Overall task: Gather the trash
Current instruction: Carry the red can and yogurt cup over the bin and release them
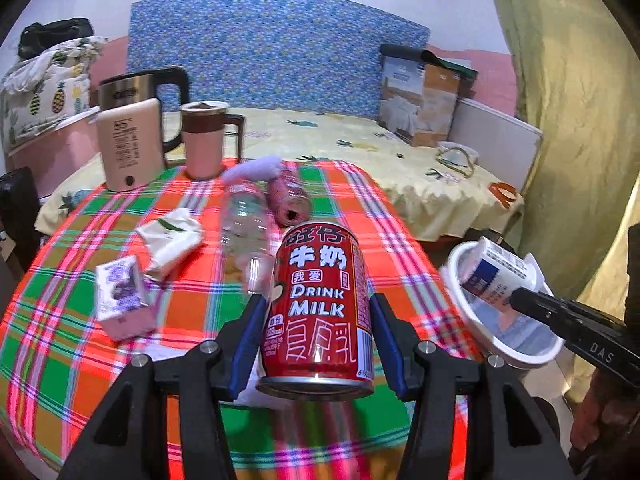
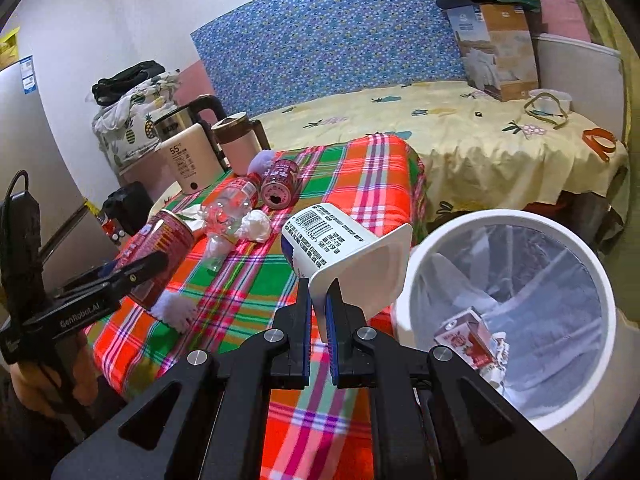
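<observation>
Big picture first: a bed (image 2: 460, 128) with a yellow sheet runs behind, and in front of it sits the table (image 1: 80, 344) under a bright plaid cloth. Beside the table's right edge stands the white bin (image 2: 600, 280), lined with a clear bag, a small red carton (image 2: 466, 336) already lying in the bottom.

Over to the right gripper (image 2: 318, 312): it reaches forward at the table's edge, level, just left of the bin's rim. Its fingers are nearly together, pinching the thin lip of a white yogurt cup (image 2: 340, 244). The cup tips sideways, open mouth facing right toward the bin, barcode up, held clear of the cloth.

Now the left gripper (image 1: 316, 340): it's out over the middle of the table, blue pads (image 1: 248, 340) spread about a can's width and pressed on both sides of a red milk can (image 1: 320, 304). The can stands upright in that grip, and appears lifted off the cloth.

Smaller stuff on the table: a kettle (image 1: 128, 144) and a pink mug (image 1: 204, 140) at the far edge, a clear plastic bottle (image 1: 244, 224) lying flat, a second red can (image 1: 288, 200) on its side just beside it, a purple carton (image 1: 120, 296), a crumpled wrapper (image 1: 172, 240), and a wad of tissue (image 2: 256, 226).
</observation>
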### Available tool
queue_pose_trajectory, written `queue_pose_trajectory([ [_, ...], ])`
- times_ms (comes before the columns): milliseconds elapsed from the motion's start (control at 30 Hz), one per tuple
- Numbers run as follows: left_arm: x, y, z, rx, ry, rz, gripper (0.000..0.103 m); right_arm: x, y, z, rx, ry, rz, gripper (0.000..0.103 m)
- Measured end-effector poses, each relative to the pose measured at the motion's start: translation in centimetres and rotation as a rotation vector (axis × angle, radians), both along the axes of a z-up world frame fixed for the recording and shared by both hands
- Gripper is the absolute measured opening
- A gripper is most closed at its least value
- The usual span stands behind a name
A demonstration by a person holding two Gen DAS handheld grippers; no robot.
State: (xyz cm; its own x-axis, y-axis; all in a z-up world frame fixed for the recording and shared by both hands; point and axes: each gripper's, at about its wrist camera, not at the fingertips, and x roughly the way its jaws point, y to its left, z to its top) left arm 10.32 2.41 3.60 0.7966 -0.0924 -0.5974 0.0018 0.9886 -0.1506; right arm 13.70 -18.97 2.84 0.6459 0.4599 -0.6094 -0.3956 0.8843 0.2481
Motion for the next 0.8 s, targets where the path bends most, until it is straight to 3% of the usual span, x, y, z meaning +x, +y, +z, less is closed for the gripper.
queue_pose_trajectory([
  [800,1.8,-10.9,-0.8,-0.02,0.044,-0.251,0.055,-1.7,-8.1,-1.0,-0.019,0.026,-0.185,0.009],
])
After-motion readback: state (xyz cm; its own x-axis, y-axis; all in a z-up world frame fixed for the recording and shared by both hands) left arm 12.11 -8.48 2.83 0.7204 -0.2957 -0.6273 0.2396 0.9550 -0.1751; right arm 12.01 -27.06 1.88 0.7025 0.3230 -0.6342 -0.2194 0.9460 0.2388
